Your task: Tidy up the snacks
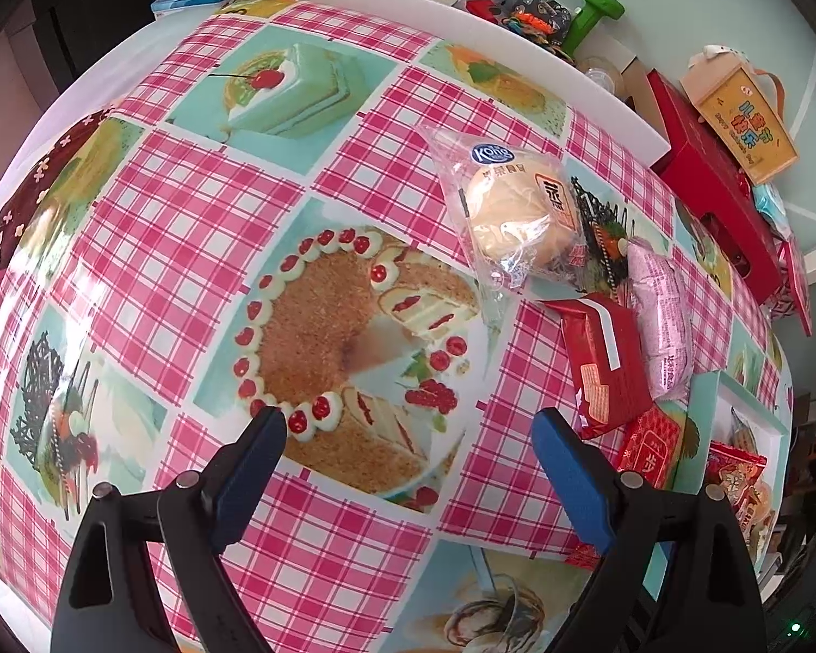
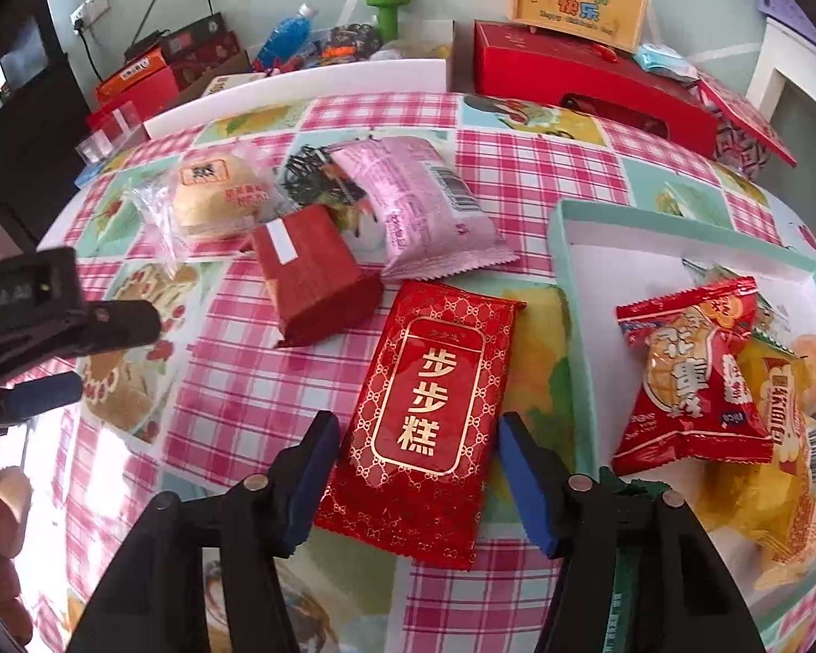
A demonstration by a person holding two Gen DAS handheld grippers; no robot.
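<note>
A red gold-patterned cake packet point(image 2: 427, 413) lies flat on the checked tablecloth; my right gripper point(image 2: 416, 438) is open with its blue pads on either side of the packet's near half. Beyond it lie a dark red packet point(image 2: 313, 277), a pink packet point(image 2: 419, 207) and a clear-wrapped bun point(image 2: 217, 204). A mint-rimmed white tray point(image 2: 566, 250) at the right holds a red snack bag point(image 2: 691, 375) and a yellow bag point(image 2: 778, 435). My left gripper point(image 1: 408, 435) is open and empty over the cloth, left of the bun point(image 1: 522, 223), dark red packet point(image 1: 606, 364) and pink packet point(image 1: 661, 315).
A white foam board point(image 2: 310, 84) edges the far side of the table. Behind it are red boxes point(image 2: 587, 87), a wooden sign box point(image 2: 576, 0), a green dumbbell point(image 2: 389, 11) and a blue bottle point(image 2: 285, 35). The left gripper's body point(image 2: 43, 315) shows at the left.
</note>
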